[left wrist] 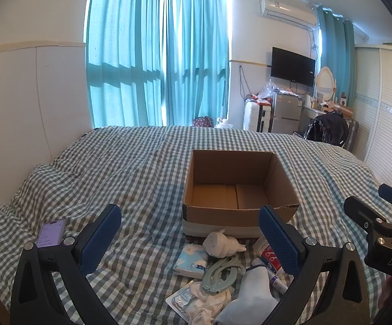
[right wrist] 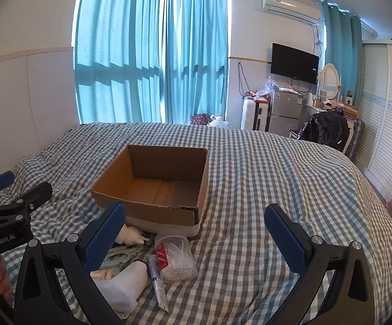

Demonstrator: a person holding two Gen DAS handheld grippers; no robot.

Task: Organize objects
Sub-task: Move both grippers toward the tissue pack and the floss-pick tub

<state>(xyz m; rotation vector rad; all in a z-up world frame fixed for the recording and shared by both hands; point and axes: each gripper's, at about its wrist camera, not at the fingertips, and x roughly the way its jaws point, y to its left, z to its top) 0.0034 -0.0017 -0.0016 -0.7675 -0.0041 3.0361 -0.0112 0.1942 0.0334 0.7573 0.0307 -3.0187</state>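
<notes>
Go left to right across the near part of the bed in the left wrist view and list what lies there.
phone → blue floral tissue pack → white rabbit figure → toothpaste tube. The hanger, sock and wrappers pile up below these, so their order is unclear.

Partly hidden clutter in front of the box

We see the toothpaste tube (left wrist: 266, 254) half covered by a gripper finger, the sock (left wrist: 250, 298) cut off below, and the phone (left wrist: 51, 233) text too small to read.
</notes>
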